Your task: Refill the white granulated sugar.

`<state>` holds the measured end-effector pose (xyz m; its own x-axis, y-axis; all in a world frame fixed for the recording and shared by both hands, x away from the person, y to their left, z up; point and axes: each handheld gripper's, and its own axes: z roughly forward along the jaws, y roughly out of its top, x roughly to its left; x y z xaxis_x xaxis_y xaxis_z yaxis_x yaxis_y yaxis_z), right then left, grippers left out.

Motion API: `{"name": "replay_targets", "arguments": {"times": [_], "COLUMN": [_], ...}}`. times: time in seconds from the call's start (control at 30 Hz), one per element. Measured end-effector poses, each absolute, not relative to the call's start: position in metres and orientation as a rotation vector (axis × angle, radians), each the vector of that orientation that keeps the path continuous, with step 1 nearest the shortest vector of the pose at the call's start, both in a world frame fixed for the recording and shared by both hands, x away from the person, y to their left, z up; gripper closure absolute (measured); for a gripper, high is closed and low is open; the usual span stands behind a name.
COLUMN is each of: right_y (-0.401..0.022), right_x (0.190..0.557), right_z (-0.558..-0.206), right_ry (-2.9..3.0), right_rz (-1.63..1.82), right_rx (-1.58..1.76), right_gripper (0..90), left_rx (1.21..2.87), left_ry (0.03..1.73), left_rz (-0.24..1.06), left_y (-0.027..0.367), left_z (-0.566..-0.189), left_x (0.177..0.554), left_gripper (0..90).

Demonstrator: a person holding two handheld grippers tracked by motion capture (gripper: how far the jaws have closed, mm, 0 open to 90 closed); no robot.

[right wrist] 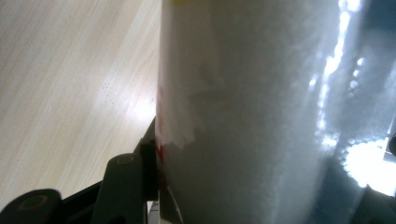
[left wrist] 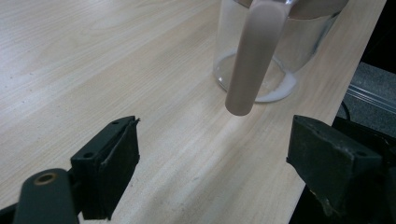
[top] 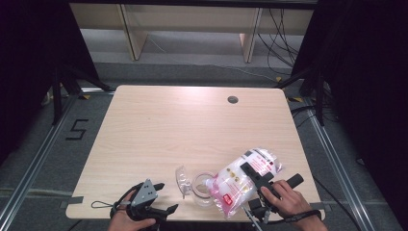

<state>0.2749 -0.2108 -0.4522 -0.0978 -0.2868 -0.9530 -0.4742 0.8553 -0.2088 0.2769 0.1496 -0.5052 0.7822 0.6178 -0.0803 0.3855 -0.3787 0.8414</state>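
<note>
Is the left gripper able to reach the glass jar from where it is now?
Probably yes: the left gripper is open, and bare table lies between it and the glass jar; the spoon handle hangs in front.

The pale, wood-grain worktop (top: 183,125) with rounded corners has a small round grommet hole (top: 233,99) near its far edge. It stands on a grey carpeted floor (top: 192,72), where a black "5" marking (top: 77,129) lies to the left. Metal floor rails (top: 29,168) run along both sides. Black curtains (top: 29,48) flank the area. Beyond stand light wooden furniture legs (top: 132,33), perhaps another table, with loose black cables (top: 284,33) nearby.
</note>
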Motion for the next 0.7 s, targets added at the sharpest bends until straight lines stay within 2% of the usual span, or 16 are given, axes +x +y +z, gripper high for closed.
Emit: {"name": "replay_targets", "arguments": {"times": [0.7], "right_y": [-0.2087], "right_x": [0.2714], "right_z": [-0.4483], "right_ry": [1.678], "right_rz": [0.131], "right_rx": [-0.606], "right_gripper": [50.5], "left_rx": [2.000], "left_ry": [0.752], "left_rz": [0.302], "left_y": [0.1491], "left_z": [-0.5046], "left_x": [0.2762], "left_gripper": [16.1]}}
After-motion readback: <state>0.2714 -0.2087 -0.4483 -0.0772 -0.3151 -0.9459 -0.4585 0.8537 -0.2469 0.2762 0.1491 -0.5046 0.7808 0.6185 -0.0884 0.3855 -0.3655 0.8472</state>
